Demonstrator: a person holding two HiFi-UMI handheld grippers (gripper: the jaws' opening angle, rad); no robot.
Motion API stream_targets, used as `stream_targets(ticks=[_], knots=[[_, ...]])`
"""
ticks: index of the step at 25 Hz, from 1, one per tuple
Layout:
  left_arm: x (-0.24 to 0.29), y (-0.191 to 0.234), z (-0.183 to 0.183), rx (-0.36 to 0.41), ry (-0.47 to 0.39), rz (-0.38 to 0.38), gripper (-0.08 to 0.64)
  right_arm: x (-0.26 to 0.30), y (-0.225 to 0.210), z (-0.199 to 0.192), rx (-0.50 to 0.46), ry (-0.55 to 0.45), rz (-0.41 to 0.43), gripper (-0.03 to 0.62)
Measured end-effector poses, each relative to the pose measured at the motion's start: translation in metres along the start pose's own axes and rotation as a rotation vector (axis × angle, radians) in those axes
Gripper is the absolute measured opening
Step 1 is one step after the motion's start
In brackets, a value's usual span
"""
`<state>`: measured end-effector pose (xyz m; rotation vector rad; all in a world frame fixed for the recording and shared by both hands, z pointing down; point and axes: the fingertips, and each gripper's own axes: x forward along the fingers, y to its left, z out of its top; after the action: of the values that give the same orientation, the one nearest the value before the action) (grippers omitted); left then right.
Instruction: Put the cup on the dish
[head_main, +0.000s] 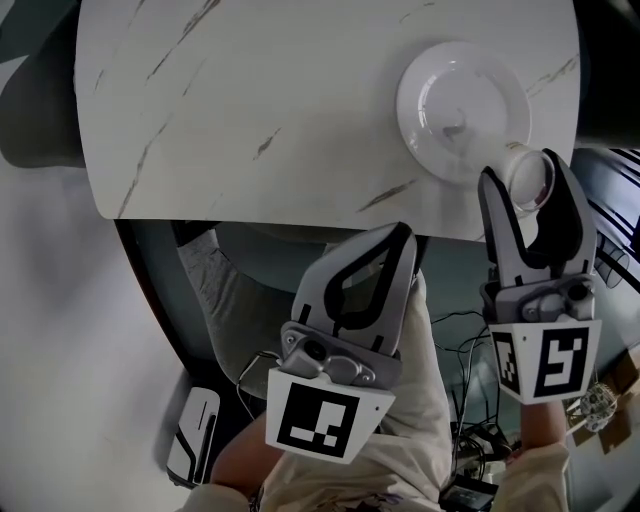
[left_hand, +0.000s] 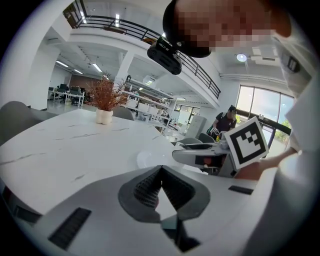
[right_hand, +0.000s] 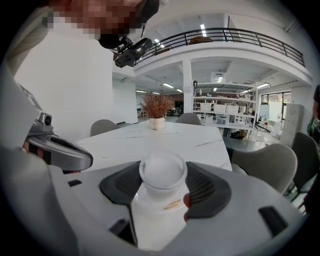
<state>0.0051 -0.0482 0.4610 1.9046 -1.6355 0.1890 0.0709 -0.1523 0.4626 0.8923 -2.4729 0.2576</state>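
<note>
the right gripper clamps the white cup at the dish's near rim. best carry it steadily over the dish's middle, then lower gently. the left gripper hangs closed and empty, short of the dish.

A: Place of the dish on the worktop?
B: Right side, close to the near edge.
A: And the cup?
B: Between the jaws of the right gripper, at the dish's near-right rim.
A: And the left gripper?
B: Left of the right one, off the worktop's near edge. Far across the worktop, a potted plant.
</note>
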Motion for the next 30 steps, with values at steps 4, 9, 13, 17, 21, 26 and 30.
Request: stream_targets(ticks=[4,9,13,17,21,26,30], knots=[[-0.003,0.004,-0.003,-0.009,0.006,0.006,0.006,0.010,0.001,-0.001,0.018,0.006,-0.012,0.256],[-0.007,0.007,-0.002,-0.006,0.001,0.001,0.006,0.016,0.003,0.002,-0.007,-0.002,-0.022,0.256],[-0.009,0.009,-0.004,-0.012,0.003,0.002,0.006,0.020,0.005,0.002,-0.004,0.008,-0.024,0.256],[-0.011,0.007,-0.003,-0.015,0.000,-0.002,0.006,0.021,0.002,0.003,0.031,0.006,-0.029,0.256],[-0.013,0.004,-0.004,-0.013,0.001,-0.008,0.006,0.021,0.003,0.003,0.027,0.004,-0.033,0.256],[-0.017,0.002,-0.005,-0.008,-0.002,-0.010,0.006,0.019,0.002,0.002,0.027,0.007,-0.039,0.256],[-0.021,0.001,-0.006,-0.010,-0.001,-0.008,0.006,0.016,0.002,0.002,0.029,0.008,-0.043,0.256]])
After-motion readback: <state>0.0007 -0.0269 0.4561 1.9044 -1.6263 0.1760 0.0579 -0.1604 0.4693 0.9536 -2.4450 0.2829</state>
